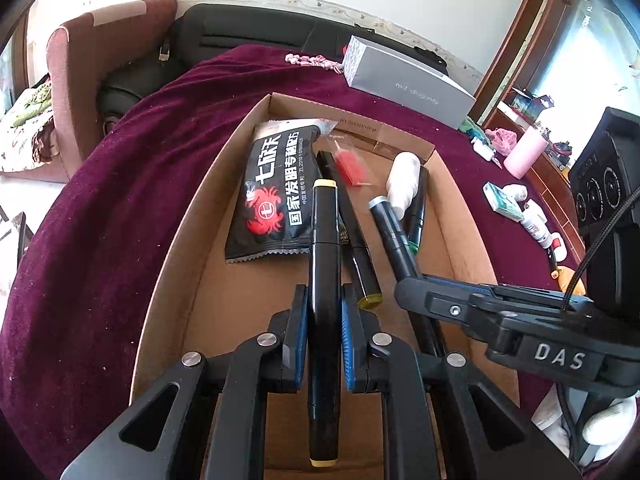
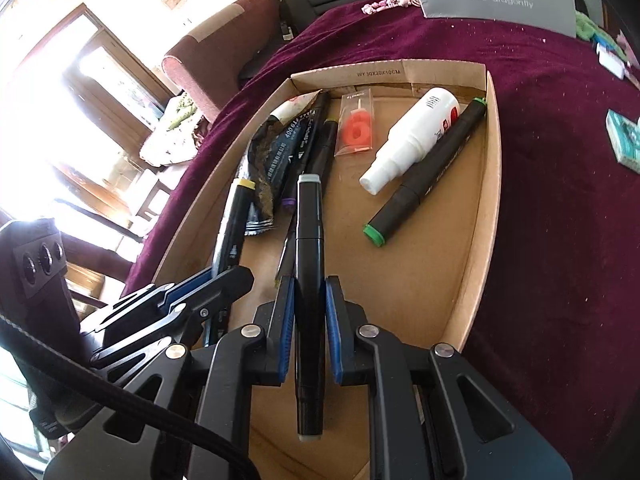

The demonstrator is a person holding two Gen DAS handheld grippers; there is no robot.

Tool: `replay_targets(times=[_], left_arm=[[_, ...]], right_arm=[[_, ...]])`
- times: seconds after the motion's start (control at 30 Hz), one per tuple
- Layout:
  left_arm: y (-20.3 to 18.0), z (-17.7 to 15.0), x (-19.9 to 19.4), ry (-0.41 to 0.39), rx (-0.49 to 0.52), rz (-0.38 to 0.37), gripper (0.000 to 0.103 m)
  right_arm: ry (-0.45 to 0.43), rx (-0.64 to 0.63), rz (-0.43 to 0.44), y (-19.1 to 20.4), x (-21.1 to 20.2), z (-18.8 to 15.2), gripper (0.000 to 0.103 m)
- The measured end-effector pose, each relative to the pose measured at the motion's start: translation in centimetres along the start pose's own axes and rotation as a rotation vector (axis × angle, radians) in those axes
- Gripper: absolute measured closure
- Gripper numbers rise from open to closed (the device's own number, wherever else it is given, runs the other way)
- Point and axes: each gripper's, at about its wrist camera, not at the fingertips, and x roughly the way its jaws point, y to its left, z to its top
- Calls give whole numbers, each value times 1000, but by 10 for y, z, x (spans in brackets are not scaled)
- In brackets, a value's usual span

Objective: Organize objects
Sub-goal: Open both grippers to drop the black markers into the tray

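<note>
Both grippers hang over an open cardboard box [image 1: 192,216] on a maroon cloth. My left gripper [image 1: 325,296] is shut on a black marker with pale yellow caps [image 1: 325,216], which points along the box. My right gripper [image 2: 310,284] is shut on a black marker with grey caps [image 2: 309,208]. In the left wrist view the right gripper [image 1: 416,286] comes in from the right, close beside the left one. Lying in the box are a black snack packet [image 1: 276,196], a white spray bottle [image 2: 416,136], a green-ended marker [image 2: 432,172], a clear packet with a red-orange piece [image 2: 358,128] and more markers [image 2: 310,148].
A grey carton [image 1: 404,80] lies on the cloth beyond the box. A pink cup [image 1: 524,152], a teal packet [image 2: 624,140] and small bottles [image 1: 536,220] sit to the right of the box. A sofa [image 1: 100,52] and a black bag [image 1: 248,28] stand behind the table.
</note>
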Motion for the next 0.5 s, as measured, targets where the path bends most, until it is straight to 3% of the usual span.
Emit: replay_targets(times=[0.4, 0.5], left_arm=[[-3, 0, 4, 25, 20, -30, 90], [0, 0, 6, 29, 3, -44, 86]], right_arm=[[3, -14, -68, 4, 9, 2, 88], [-11, -18, -83, 5, 4, 0, 87]])
